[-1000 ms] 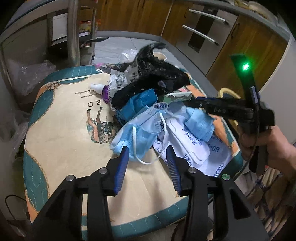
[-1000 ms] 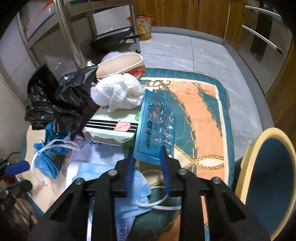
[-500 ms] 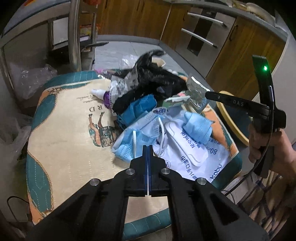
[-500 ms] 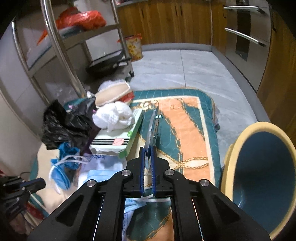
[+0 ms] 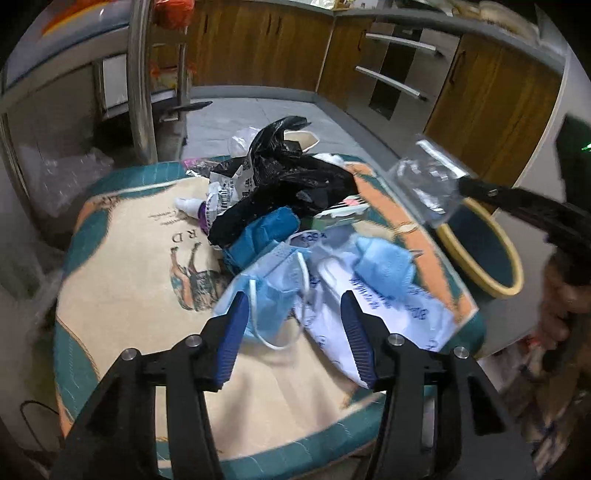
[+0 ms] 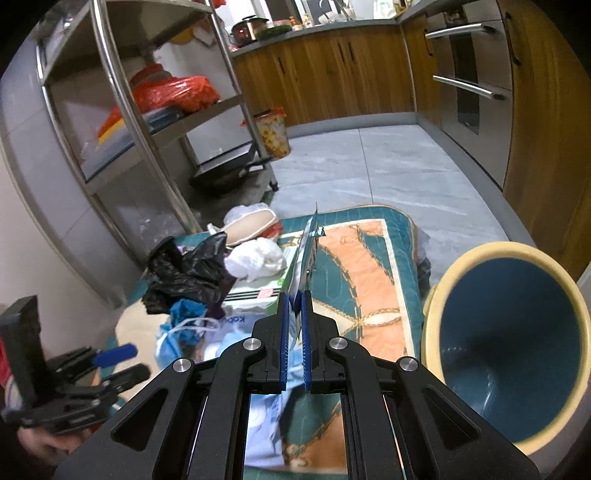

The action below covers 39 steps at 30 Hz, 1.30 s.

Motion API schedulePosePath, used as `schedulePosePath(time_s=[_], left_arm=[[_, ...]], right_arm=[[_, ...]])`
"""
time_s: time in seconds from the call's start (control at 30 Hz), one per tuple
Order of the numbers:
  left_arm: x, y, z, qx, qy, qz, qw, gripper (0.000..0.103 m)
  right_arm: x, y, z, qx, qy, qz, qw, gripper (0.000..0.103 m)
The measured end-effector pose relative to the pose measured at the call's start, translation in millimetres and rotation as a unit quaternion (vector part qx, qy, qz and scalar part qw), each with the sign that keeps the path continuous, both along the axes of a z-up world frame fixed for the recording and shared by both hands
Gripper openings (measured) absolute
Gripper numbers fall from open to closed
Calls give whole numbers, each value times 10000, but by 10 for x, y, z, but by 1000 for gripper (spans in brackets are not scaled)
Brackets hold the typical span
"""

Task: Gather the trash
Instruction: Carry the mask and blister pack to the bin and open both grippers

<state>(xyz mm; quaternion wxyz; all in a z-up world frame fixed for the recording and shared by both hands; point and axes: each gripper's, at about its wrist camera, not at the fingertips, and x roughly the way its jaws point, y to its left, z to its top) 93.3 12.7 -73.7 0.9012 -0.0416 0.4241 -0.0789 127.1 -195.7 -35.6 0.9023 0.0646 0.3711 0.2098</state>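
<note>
Beside the table, the bin [image 6: 509, 354] (blue inside) looks empty.

A home kitchen is shown. Wooden cabinets [image 6: 332, 74] are run along the far wall under a grey counter [image 6: 314, 27], on which a cooker pot [image 6: 249, 27] and dishes are seen. A built-in oven [image 6: 469, 74] with steel bar handles is set into the right-hand units. A steel shelving rack [image 6: 147, 110] is loaded with bags and containers. Grey floor tiles [image 6: 369, 166] are visible throughout.
</note>
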Motion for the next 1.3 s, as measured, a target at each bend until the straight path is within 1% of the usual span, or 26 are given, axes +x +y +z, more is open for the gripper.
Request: schedulePosePath(time_s=[0.1,0.17,0.23,0.27,0.3,0.37,0.5,0.57,0.7,0.83,0.93,1.1,1.17,1.3], left_arm=[[93,-29,-96,234,129,59,9996,52],[163,-28,-155,307,200,74,9993,51],[209,-17,-203,381,239,98,9989,40],[227,-7,-233,423,307,115,9986,23],[230,13,-254,418,363,134,9984,16],[207,62,-255,346,394,160,9985,4],[68,119,-139,122,327,152,9993,4],[-45,140,-46,-76,305,117,9994,3],[-234,144,229,-439,18,-1,9990,3],[-320,72,428,-736,-274,-162,9968,3],[-281,-42,518,-966,-358,-285,9943,3],[-123,-293,573,-1340,-329,-565,9888,3],[-40,-462,600,-1440,-325,-755,9862,3],[108,-903,664,-1508,-361,-1226,9803,3]], right_arm=[[-47,-13,4,13,-4,-4,10000,7],[-76,-20,17,48,-13,3,10000,7],[-105,-21,30,59,-30,16,10000,7],[-123,-22,37,60,-43,22,10000,7],[-133,-28,40,67,-48,25,10000,7],[-156,-37,39,95,-52,18,9999,7],[-205,-109,84,198,-98,-31,9998,7],[-238,-138,99,230,-129,-54,9996,7],[-310,-226,144,311,-199,-103,9993,7],[-398,-350,176,382,-261,-224,9987,7],[-444,-472,177,427,-267,-382,9980,7],[-511,-710,138,421,-233,-684,9965,7],[-550,-840,116,426,-218,-864,9951,7],[-608,-1041,81,443,-201,-1205,9915,7]])
